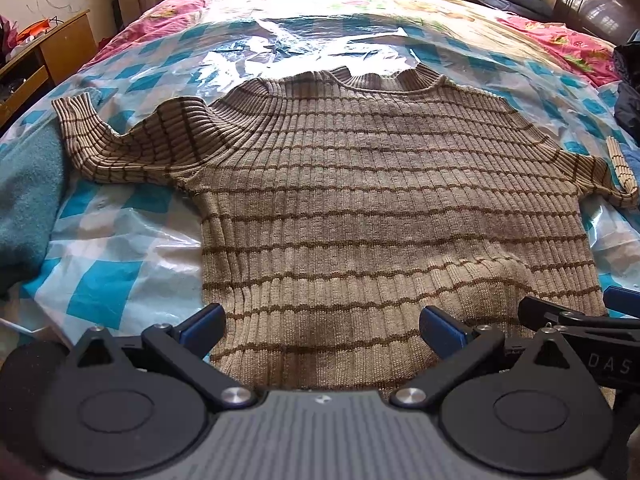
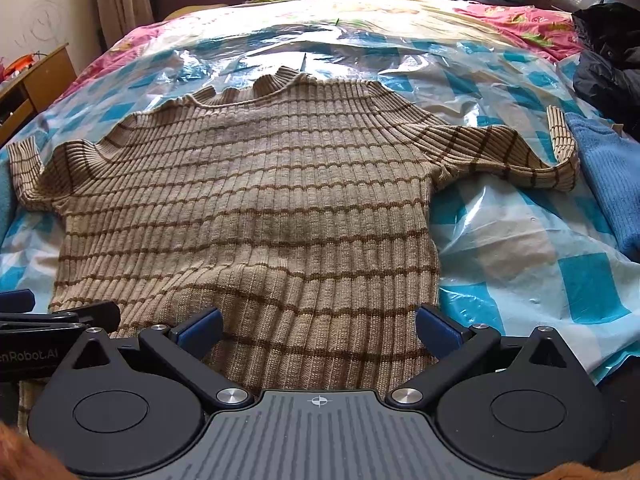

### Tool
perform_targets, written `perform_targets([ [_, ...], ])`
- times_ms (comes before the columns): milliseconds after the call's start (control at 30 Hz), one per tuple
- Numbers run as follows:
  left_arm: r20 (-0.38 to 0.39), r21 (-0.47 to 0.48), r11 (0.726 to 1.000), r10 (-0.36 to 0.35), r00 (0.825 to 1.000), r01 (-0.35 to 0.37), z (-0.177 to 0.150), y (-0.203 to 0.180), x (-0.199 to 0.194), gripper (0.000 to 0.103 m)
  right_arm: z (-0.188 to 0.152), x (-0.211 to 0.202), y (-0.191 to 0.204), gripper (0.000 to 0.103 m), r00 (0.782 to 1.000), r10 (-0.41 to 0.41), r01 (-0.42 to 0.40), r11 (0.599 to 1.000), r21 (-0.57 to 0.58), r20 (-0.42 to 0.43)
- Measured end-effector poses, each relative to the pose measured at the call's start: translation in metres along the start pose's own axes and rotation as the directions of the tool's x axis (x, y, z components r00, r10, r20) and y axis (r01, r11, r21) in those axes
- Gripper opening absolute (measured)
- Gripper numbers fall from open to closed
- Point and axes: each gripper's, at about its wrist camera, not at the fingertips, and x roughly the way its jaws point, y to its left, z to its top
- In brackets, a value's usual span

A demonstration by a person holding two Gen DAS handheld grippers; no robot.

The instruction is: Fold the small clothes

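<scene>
A beige ribbed sweater with thin brown stripes (image 1: 340, 200) lies spread flat on the bed, collar at the far side, both short sleeves out to the sides. It also shows in the right wrist view (image 2: 256, 208). My left gripper (image 1: 322, 326) is open over the hem at the sweater's near left part, holding nothing. My right gripper (image 2: 318, 326) is open over the hem at the near right part, holding nothing. The right gripper's fingers (image 1: 560, 316) show at the right edge of the left wrist view.
The bed is covered by a blue and white checked plastic sheet (image 1: 112, 280) over a pink floral quilt (image 2: 532, 24). A teal cloth (image 1: 28, 200) lies at the left, a blue towel (image 2: 612, 176) and dark clothes (image 2: 612, 56) at the right. A wooden desk (image 1: 44, 52) stands at the far left.
</scene>
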Motion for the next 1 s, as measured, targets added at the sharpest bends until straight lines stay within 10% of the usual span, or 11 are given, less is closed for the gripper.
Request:
perform_targets([
  [1000, 0.017, 0.026, 1.000, -0.002, 1.000, 0.002, 0.0016, -0.0081, -0.0016, 0.103, -0.0006, 0.0003, -0.0045, 0.100, 1.000, 0.002, -0.002, 1.000, 0.007, 0.004],
])
